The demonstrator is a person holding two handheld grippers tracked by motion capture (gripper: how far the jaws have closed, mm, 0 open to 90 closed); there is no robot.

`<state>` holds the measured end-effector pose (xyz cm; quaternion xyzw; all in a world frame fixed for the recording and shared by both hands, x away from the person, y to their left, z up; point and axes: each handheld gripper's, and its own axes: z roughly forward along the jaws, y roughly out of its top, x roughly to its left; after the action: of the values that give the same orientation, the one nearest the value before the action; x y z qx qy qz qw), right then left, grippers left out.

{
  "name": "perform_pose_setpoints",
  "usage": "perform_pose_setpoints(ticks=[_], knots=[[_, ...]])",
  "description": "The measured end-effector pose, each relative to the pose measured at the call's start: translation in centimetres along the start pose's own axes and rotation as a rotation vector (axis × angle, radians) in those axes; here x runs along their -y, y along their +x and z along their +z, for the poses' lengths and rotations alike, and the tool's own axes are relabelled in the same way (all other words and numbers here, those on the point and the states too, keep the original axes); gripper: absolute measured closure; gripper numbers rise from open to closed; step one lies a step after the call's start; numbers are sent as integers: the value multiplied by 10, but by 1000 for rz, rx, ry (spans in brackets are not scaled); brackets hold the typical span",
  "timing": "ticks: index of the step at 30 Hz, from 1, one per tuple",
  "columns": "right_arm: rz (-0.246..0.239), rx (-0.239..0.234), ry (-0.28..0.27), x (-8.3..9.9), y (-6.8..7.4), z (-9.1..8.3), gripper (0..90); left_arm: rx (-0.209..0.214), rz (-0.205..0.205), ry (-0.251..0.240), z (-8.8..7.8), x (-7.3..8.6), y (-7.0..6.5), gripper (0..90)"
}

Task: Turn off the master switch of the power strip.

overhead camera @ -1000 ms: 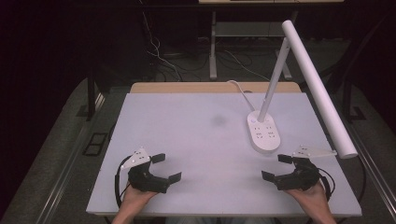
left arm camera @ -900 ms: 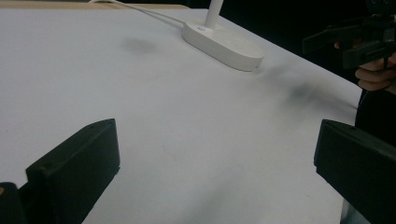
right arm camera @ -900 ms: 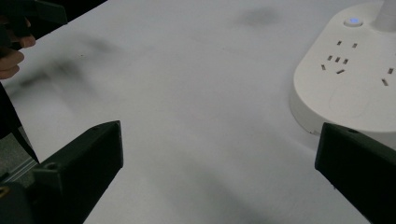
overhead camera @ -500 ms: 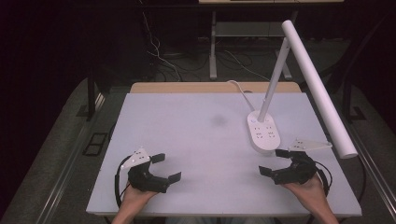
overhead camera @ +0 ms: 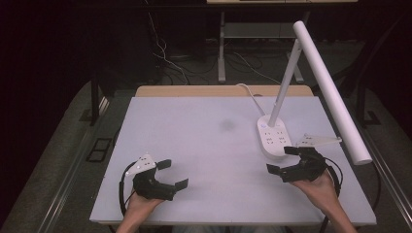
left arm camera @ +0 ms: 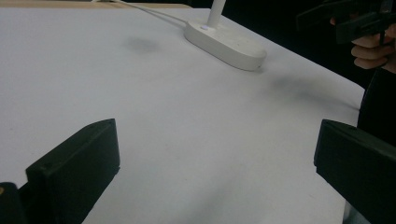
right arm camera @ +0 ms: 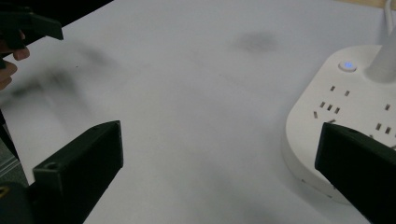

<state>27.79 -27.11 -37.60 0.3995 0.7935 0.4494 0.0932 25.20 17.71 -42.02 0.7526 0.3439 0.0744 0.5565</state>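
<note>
White table | both hand-held grippers apart, empty | right gripper view: lamp base sockets, blue light

Your table is evenly lit under dim, dark surroundings; soft smudgy shadows fall on it, and both gripper views look slightly grainy.

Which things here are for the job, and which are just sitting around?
For the job:
- desk lamp, with sockets in its base
- right tool, open, next to that base

Just sitting around:
- left tool, open, over bare table
- cables on floor
</note>
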Motion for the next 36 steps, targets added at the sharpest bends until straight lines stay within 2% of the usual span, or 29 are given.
perform_pose_setpoints(ticks=[13, 26, 28, 31, 33, 36], knots=[[-35, 18, -3, -24, -1, 4, 3, -1, -6, -2, 0, 0, 0, 0], [-46, 37, 33, -45, -7, 17, 4, -3, -1, -2, 0, 0, 1, 0], [-59, 33, 32, -47, -8, 19, 57, -4, -2, -2, 0, 0, 0, 0], [-71, 54, 45, -50, -10, 23, 68, -4, -4, -3, -1, 0, 0, 0], [-89, 58, 53, -51, -11, 26, 141, -5, -5, -4, -1, 0, 0, 0], [-88, 71, 69, -55, -14, 31, 159, -5, -8, -5, -1, 0, 0, 0]])
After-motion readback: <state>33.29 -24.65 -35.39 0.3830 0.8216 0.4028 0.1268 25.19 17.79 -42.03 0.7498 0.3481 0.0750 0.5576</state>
